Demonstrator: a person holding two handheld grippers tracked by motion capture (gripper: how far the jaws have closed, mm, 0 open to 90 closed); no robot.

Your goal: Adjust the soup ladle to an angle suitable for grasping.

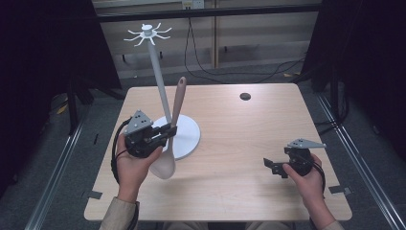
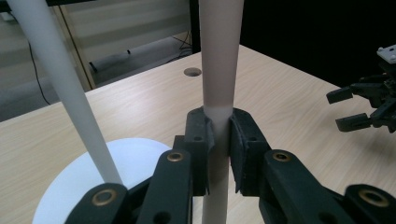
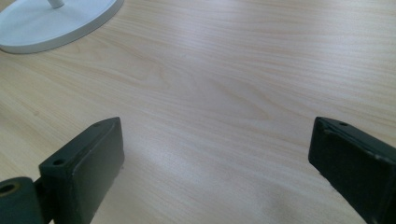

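pale wooden table [image 1: 239, 143] under me: my left gripper [image 1: 168, 130] pinches the pinkish-beige long-handled spoon [image 1: 172, 129] upright by its handle, beside the white pole stand with a round base [image 1: 184, 139]. my right gripper [image 1: 274, 166] hovers with jaws spread.

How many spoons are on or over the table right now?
1: a beige spoon, upright in the left gripper, beside the white rack. None seen elsewhere.
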